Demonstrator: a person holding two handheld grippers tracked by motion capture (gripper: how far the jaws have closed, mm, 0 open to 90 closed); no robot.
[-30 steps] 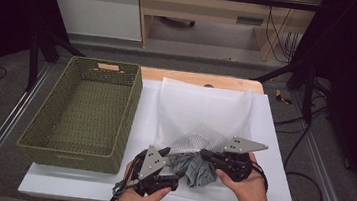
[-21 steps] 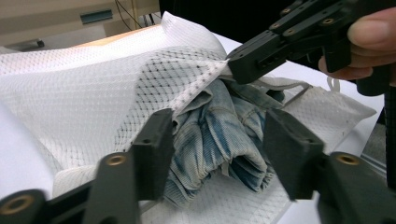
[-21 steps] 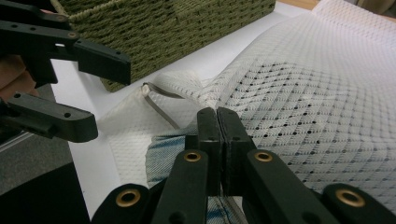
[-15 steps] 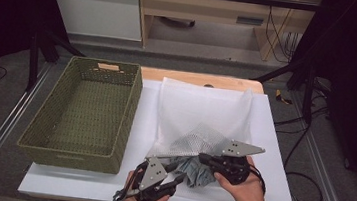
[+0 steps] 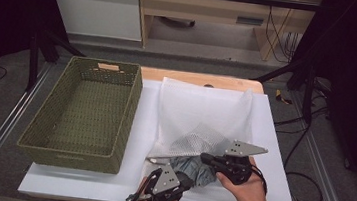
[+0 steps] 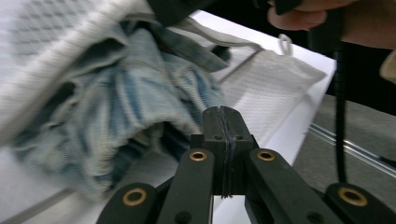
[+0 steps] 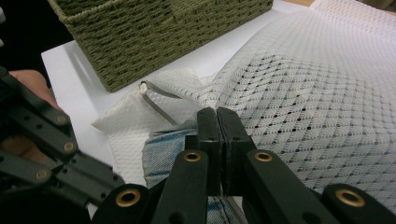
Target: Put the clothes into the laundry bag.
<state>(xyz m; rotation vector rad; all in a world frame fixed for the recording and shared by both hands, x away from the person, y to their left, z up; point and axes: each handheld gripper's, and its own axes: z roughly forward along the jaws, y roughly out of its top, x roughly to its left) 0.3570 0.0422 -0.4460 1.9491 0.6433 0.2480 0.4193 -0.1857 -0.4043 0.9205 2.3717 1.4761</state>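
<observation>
Dropping toward the counter's (image 5: 273, 140) near edge, the left gripper (image 5: 184, 180) has just closed its fingers on blue-grey cloth (image 5: 194, 166) at the white mesh bag's (image 5: 205, 118) mouth; the right gripper (image 5: 205, 158) clamps the bag's edge there.

A white table (image 5: 278, 136) carries a green wicker basket (image 5: 84, 113) at nine o'clock. A white mesh bag (image 5: 205, 118) lies at the centre, and blue cloth (image 5: 194, 168) sits at six o'clock.
</observation>
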